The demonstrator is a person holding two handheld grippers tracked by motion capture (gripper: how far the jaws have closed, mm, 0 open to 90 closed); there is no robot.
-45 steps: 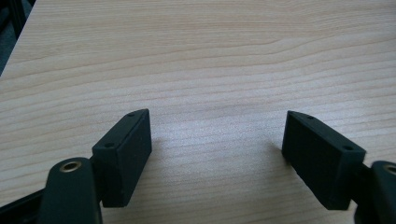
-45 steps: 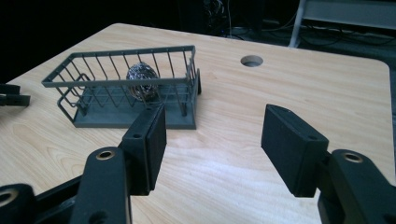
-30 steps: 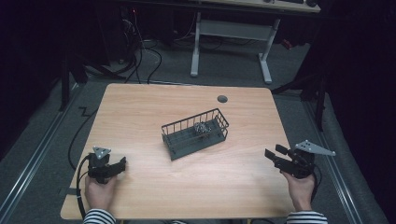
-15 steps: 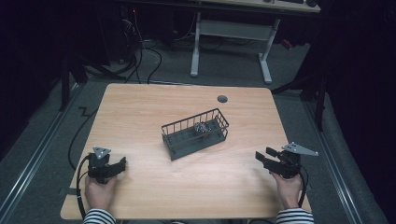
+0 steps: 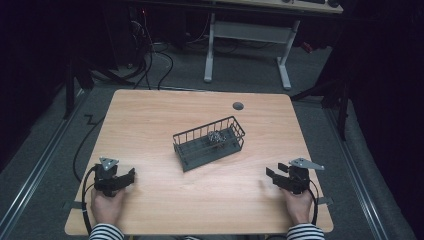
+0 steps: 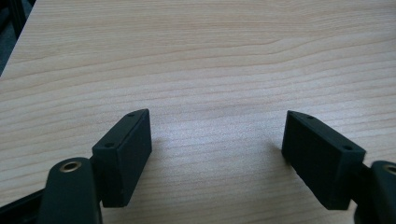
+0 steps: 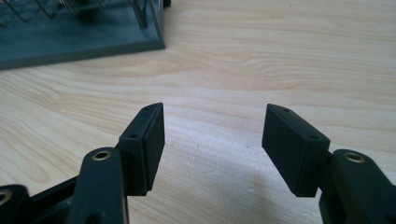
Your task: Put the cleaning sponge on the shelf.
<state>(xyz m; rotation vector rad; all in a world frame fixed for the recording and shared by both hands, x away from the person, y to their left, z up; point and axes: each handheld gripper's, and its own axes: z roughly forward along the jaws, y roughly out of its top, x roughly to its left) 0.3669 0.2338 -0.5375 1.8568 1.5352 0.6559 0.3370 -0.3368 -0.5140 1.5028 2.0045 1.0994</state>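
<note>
In the high view a wire basket (image 5: 209,143) sits at the centre of the frame on a light wooden desk (image 5: 150,120), turned at a slant so that its long side runs from lower left to upper right. A small crumpled silvery object (image 5: 216,137) lies inside it, toward its upper right end; what it is cannot be made out. The left gripper (image 5: 114,179) rests at the lower left of the frame, held by a hand (image 5: 107,206) that comes up from the bottom edge in a striped sleeve (image 5: 99,232), well apart from the basket. In the left gripper view its jaws stand wide apart over bare wood with nothing between them. The right gripper (image 5: 278,176) sits at the lower right of the high view, in the other hand (image 5: 298,205), also well apart from the basket and pointing toward the left of the frame. Its jaws have just been opening; in the right gripper view (image 7: 212,140) they stand parted with only desk grain between them, holding nothing. The same view shows a corner of the basket (image 7: 79,28) at the upper left of the frame, beyond the jaws and clear of them. A small round dark grommet (image 5: 238,106) marks the desk just above the basket in the high view.
</note>
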